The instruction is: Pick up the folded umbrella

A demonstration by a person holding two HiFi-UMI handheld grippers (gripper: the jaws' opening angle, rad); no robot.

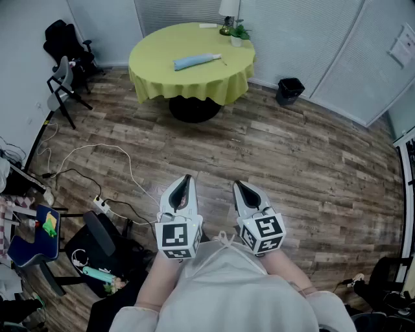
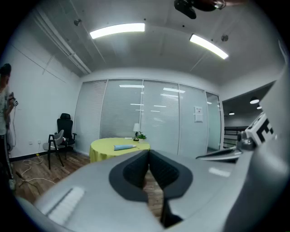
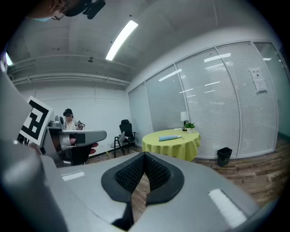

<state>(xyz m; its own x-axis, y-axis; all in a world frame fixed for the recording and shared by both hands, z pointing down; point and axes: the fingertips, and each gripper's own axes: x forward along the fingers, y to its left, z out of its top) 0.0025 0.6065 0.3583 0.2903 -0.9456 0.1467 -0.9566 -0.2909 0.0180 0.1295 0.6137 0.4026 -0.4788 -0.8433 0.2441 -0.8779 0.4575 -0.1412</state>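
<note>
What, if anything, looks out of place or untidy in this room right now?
Only the floor at the left: a white cable and a power strip trail loosely across the boards, a possible trip hazard. The folded umbrella lies flat on the round table.

A round worktop (image 1: 155, 61) draped in yellow-green cloth stands far across the wooden floor (image 1: 292, 168). On its far edge are a lamp (image 1: 226, 11) and a small potted plant (image 1: 238, 32), side by side. A black bin (image 1: 289, 91) sits on the floor to its right. At far left are a black office chair (image 1: 65, 39) and a grey chair (image 1: 61, 81). A white cable (image 1: 104, 146) runs to a power strip (image 1: 102, 206) at near left.
</note>
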